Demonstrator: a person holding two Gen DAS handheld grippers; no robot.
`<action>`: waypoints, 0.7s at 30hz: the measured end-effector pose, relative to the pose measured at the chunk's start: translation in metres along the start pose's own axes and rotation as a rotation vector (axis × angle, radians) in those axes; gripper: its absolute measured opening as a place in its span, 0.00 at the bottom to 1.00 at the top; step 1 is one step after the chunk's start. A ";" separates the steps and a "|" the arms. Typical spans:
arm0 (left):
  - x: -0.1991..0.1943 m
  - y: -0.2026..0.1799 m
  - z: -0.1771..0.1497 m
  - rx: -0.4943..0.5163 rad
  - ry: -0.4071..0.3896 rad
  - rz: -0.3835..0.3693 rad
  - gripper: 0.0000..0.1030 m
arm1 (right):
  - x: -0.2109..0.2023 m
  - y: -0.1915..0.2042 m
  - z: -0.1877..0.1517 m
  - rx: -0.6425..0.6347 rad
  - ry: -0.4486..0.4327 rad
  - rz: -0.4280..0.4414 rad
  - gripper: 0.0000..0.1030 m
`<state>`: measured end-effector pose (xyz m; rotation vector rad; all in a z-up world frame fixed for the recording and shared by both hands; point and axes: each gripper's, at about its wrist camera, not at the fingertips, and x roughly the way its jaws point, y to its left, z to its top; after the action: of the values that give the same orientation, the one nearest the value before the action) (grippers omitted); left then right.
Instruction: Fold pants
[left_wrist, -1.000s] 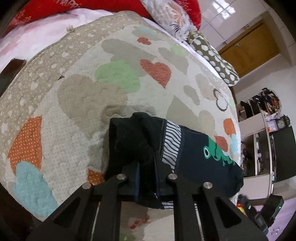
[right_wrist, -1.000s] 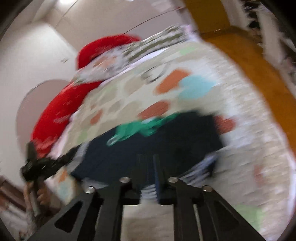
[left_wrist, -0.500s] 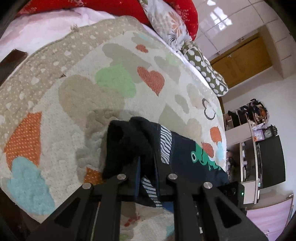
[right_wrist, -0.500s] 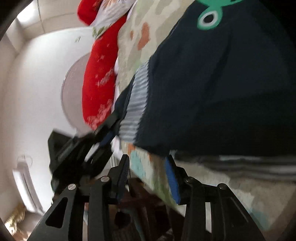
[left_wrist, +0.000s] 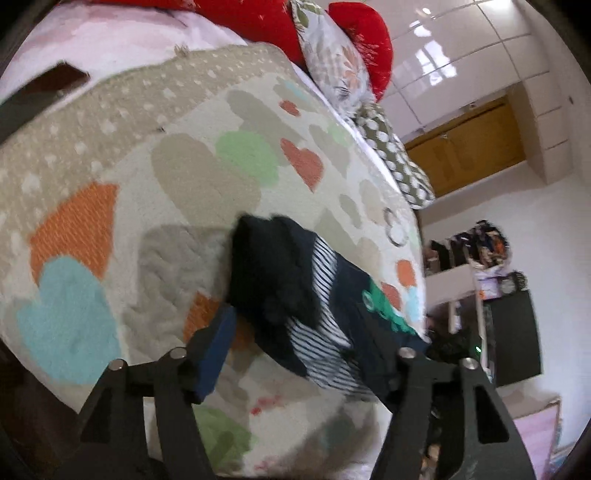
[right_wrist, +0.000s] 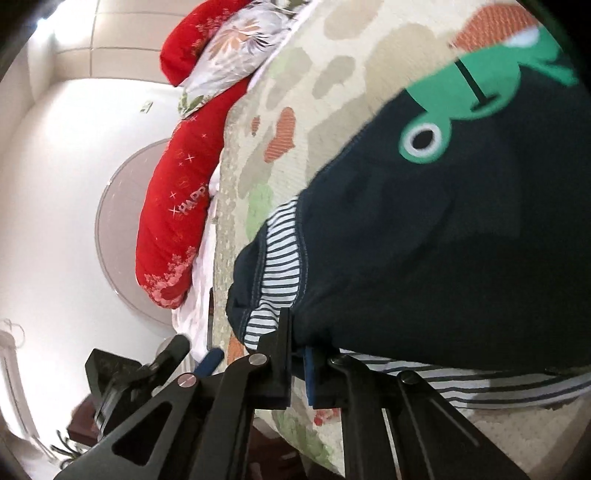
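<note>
Now the pants (left_wrist: 295, 280), dark with a striped lining and a green figure, are seen lying folded near the front edge of the bed, on the blanket (left_wrist: 192, 177) patterned with hearts. The left gripper (left_wrist: 299, 343) is held at the near end of the bundle; its jaws have just been opened and stand apart, with the cloth between them but not pressed. The right gripper (right_wrist: 297, 354) has just been closed, and its jaws are clamped on the hem of the pants (right_wrist: 424, 240) by the bed's edge. Red pillows (left_wrist: 258, 22) are piled at the far end of the bed.
</note>
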<state>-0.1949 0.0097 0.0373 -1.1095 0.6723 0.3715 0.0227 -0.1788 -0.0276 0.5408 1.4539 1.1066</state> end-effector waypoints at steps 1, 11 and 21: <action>0.002 -0.002 -0.004 -0.002 0.014 -0.013 0.65 | -0.001 0.003 0.000 -0.012 -0.002 -0.001 0.06; 0.045 -0.014 -0.005 -0.052 0.098 -0.064 0.66 | -0.011 0.008 -0.006 -0.043 -0.022 0.015 0.06; 0.050 -0.016 0.007 -0.097 0.080 -0.084 0.04 | -0.019 -0.005 -0.010 -0.064 -0.041 -0.030 0.14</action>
<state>-0.1460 0.0074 0.0173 -1.2455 0.6815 0.2916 0.0190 -0.1997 -0.0238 0.4919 1.3818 1.1082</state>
